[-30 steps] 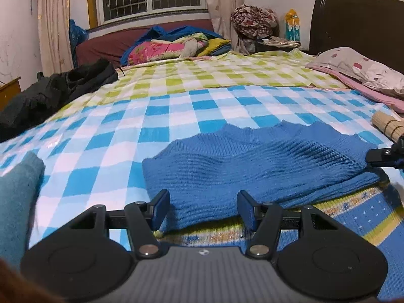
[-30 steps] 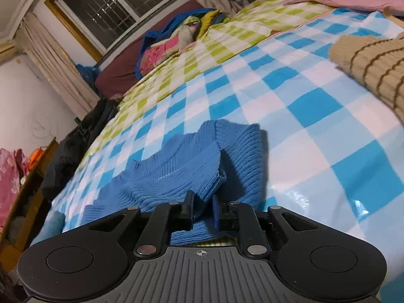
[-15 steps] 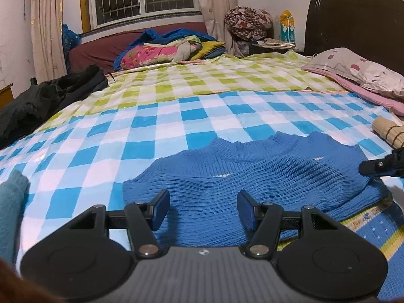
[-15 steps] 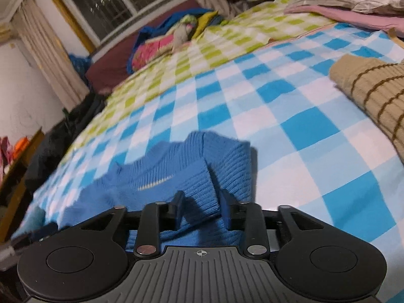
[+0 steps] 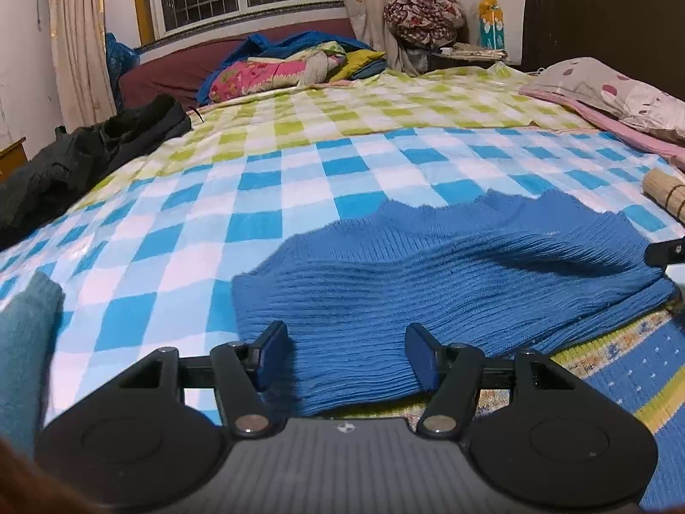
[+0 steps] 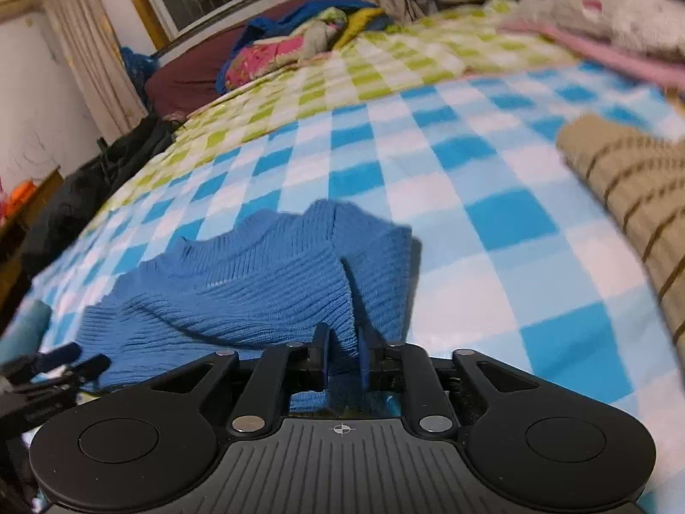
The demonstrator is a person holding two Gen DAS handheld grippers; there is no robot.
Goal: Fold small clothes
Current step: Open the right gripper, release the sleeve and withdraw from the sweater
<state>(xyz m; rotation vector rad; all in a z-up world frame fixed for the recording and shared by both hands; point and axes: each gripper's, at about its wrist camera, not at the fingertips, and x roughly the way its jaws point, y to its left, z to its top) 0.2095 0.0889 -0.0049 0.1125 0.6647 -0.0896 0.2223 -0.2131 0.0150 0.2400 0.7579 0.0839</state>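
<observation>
Blue sweater (image 5: pixel 428 282) lay folded on the checked bed (image 5: pixel 299 180); right tool (image 6: pixel 342 353) was closing, pinching its raised edge; left tool (image 5: pixel 346 353) was opening over the near hem, ungripped; open bedspread beyond.

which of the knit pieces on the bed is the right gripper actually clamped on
The blue ribbed sweater: the right gripper pinches a raised fold of its edge. The tan striped knit lies apart at the right, and the teal piece sits untouched at the far left.
</observation>
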